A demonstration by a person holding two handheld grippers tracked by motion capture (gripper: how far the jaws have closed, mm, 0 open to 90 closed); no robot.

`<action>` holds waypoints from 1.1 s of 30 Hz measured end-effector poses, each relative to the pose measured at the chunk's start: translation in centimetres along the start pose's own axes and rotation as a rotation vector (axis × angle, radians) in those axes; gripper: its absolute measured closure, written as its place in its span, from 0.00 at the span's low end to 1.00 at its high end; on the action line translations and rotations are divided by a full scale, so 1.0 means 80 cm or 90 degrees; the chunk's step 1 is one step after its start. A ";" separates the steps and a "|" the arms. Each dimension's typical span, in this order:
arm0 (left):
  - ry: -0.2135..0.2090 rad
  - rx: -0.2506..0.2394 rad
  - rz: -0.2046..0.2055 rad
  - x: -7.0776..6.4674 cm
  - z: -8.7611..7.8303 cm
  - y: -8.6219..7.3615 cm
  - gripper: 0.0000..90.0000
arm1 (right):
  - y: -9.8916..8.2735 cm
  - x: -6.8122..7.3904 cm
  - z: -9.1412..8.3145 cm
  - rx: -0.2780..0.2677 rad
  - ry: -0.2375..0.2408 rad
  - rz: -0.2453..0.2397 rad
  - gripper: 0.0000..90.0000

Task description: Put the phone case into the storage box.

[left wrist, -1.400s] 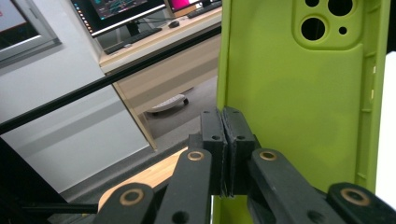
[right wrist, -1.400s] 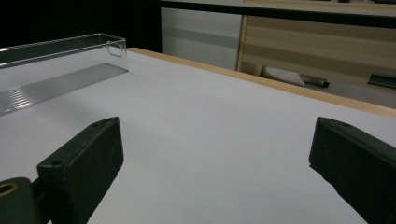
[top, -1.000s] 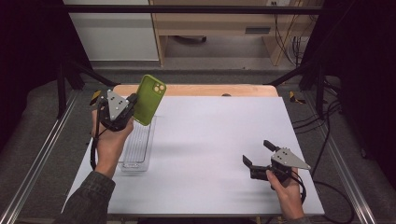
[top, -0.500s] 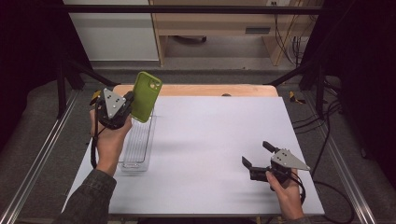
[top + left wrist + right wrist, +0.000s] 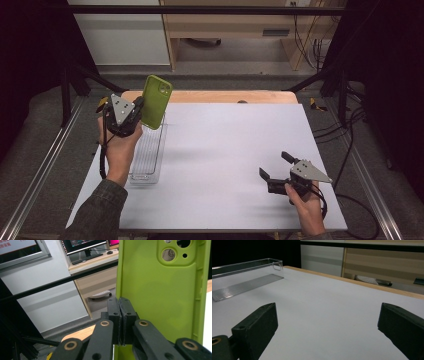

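A lime-green phone case (image 5: 156, 101) is held up in the air over the table's back left, standing nearly upright with its camera cut-out at the top. My left gripper (image 5: 137, 109) is shut on its left edge; in the left gripper view the two black jaws (image 5: 119, 303) meet on the case's rim (image 5: 162, 290), whose hollow inner side faces the camera. Under it a clear plastic tray (image 5: 148, 152) lies on the white table. My right gripper (image 5: 274, 166) rests low at the front right, open and with nothing between its jaws (image 5: 327, 322).
The white tabletop (image 5: 225, 150) has a wooden strip along its far edge (image 5: 230, 96). The clear tray (image 5: 244, 272) appears far left in the right gripper view. Black frame rails run along both sides, and cables lie on the floor at the right.
The green case has tipped slightly more upright in the left gripper. Both hands have kept their places, and the right gripper has not changed.
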State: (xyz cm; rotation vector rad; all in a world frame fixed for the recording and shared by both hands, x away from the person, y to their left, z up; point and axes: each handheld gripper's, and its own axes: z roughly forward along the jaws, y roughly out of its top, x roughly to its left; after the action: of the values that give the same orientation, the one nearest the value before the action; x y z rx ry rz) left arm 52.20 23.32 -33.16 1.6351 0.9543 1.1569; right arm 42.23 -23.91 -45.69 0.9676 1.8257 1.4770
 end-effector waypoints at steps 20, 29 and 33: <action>0.024 -0.013 -0.061 0.005 0.011 -0.007 0.97 | -0.001 0.001 0.001 -0.008 -0.011 -0.001 0.03; 0.035 -0.012 -0.092 0.008 0.021 -0.011 0.97 | -0.002 0.003 0.002 -0.009 -0.013 -0.003 0.03; 0.041 -0.014 -0.095 0.010 0.021 -0.012 0.97 | -0.002 0.003 0.002 -0.011 -0.015 -0.004 0.03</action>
State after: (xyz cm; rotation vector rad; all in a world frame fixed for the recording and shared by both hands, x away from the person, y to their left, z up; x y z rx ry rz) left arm 53.98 23.99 -34.13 1.4906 1.0814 1.1191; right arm 42.19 -23.65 -45.89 0.9663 1.7950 1.4699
